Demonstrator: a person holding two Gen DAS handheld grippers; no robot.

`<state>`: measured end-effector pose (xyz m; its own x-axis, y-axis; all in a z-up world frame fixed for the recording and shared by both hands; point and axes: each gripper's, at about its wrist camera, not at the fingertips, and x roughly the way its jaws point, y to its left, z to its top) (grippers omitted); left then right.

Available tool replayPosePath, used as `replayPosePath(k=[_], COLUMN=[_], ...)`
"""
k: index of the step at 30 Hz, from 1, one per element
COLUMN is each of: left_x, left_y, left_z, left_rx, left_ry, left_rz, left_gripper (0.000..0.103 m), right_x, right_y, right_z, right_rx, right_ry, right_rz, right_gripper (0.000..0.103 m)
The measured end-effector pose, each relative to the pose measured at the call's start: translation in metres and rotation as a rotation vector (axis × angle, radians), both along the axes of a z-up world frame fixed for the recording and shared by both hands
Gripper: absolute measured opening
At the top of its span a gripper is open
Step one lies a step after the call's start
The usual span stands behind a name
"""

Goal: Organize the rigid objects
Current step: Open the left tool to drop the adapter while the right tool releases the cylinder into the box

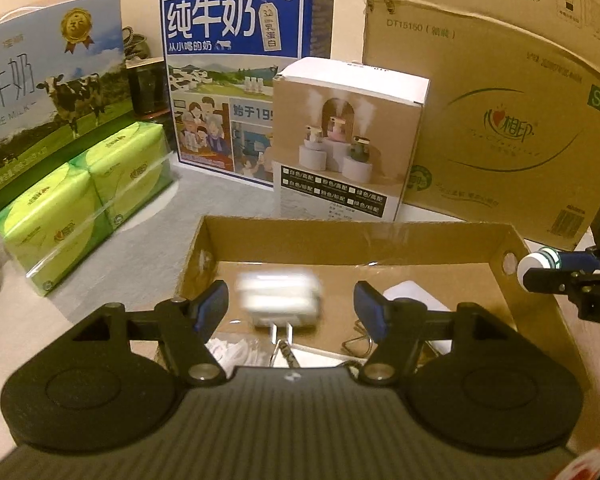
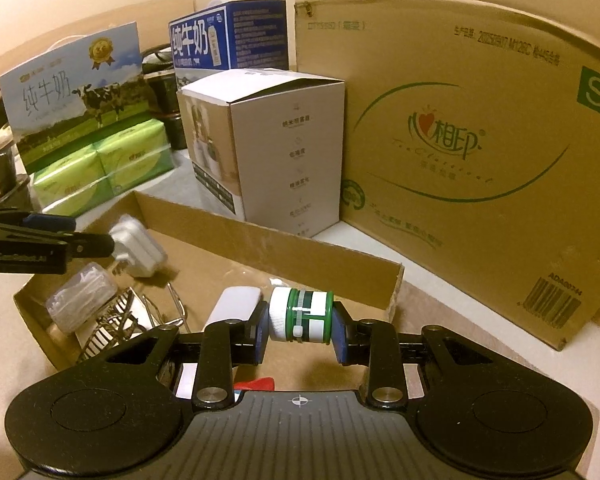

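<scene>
Risk: the white charger (image 1: 279,295), blurred and seen w/ clear gaps to the released left gripper (image 1: 290,308), is judged to be dropping into the near cardboard tray (image 1: 356,240) and may bounce onto the wire clips (image 2: 112,328). The green-white bottle (image 2: 301,314), clenched by the right gripper (image 2: 300,334) above the tray's right end, could slip if tilted. Counted: 1 charger, 1 bottle, 1 tray, 2 milk cartons (image 1: 244,76) far behind, 1 tissue pack (image 1: 80,208) far left.

White charger (image 1: 279,295) between blue pads (image 1: 211,305); green-and-white striped bottle (image 2: 302,314), white cap, between the other blue pads (image 2: 341,337); plain brown tray (image 2: 284,249) beyond.
</scene>
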<state>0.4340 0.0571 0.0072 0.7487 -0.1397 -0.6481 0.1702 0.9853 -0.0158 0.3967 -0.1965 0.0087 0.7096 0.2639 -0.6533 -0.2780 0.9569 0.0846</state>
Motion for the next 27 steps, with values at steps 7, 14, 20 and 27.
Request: replayPosePath(k=[7, 14, 20, 27], left_x=[-0.012, -0.015, -0.015, -0.019], left_y=[-0.001, -0.002, -0.002, -0.003], left_z=[-0.001, -0.002, -0.002, -0.002], left_rx=[0.006, 0.008, 0.008, 0.020], left_ry=[0.008, 0.011, 0.009, 0.001], left_rz=[-0.008, -0.015, -0.019, -0.013], left_gripper=[0.066, 0.066, 0.066, 0.066], right_x=[-0.003, -0.004, -0.002, 0.001], right_y=[0.002, 0.003, 0.003, -0.003], right_z=[0.005, 0.007, 0.005, 0.002], right_rx=[0.002, 0.003, 0.000, 0.047], right_ry=[-0.006, -0.008, -0.001, -0.021], right_rz=[0.005, 0.004, 0.001, 0.001], right_gripper=[0.032, 0.032, 0.032, 0.034])
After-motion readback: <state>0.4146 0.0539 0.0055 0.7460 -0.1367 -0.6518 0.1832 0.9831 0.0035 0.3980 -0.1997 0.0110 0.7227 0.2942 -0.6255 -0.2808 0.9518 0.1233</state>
